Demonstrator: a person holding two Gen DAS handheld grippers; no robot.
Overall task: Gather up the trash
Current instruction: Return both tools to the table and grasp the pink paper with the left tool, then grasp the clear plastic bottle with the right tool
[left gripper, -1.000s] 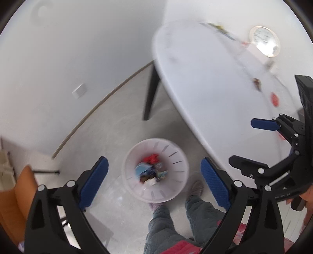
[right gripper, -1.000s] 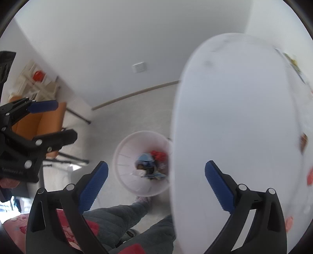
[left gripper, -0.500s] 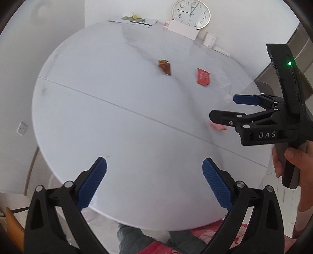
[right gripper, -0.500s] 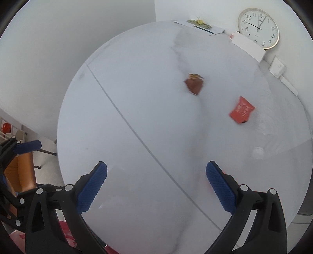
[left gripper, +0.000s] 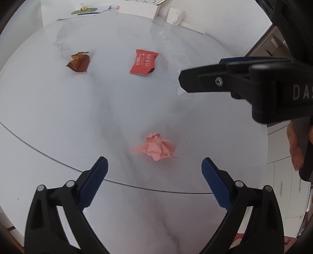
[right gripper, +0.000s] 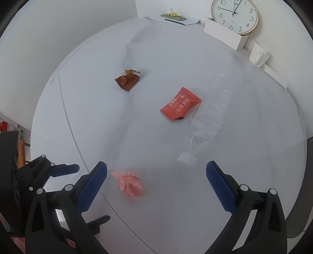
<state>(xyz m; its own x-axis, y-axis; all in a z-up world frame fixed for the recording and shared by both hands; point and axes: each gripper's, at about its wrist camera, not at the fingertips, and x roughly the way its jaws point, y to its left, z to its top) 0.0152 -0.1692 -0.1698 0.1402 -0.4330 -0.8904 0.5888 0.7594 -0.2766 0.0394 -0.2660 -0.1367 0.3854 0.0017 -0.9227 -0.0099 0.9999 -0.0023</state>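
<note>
A crumpled pink paper (left gripper: pixel 157 146) lies on the round white table (left gripper: pixel 58 117), just ahead of my open, empty left gripper (left gripper: pixel 154 166); it also shows in the right wrist view (right gripper: pixel 130 185). A red snack wrapper (left gripper: pixel 143 62) (right gripper: pixel 180 103) and a brown wrapper (left gripper: pixel 79 62) (right gripper: pixel 128 79) lie farther back. A clear plastic bottle (right gripper: pixel 211 113) lies on its side right of the red wrapper, cap toward me. My right gripper (right gripper: pixel 156 170) is open and empty above the table, between the pink paper and the bottle cap.
At the table's far edge against the wall stand a round clock (right gripper: pixel 234 15), a white box (right gripper: pixel 225 35), papers with a binder clip (right gripper: pixel 173 16) and a small white pack (right gripper: pixel 259 54). A seam (left gripper: pixel 39 150) crosses the tabletop.
Both grippers have swung from the floor bin up over the table and moved closer to the trash. The pink paper now lies just ahead of the left gripper. Both stay open.
</note>
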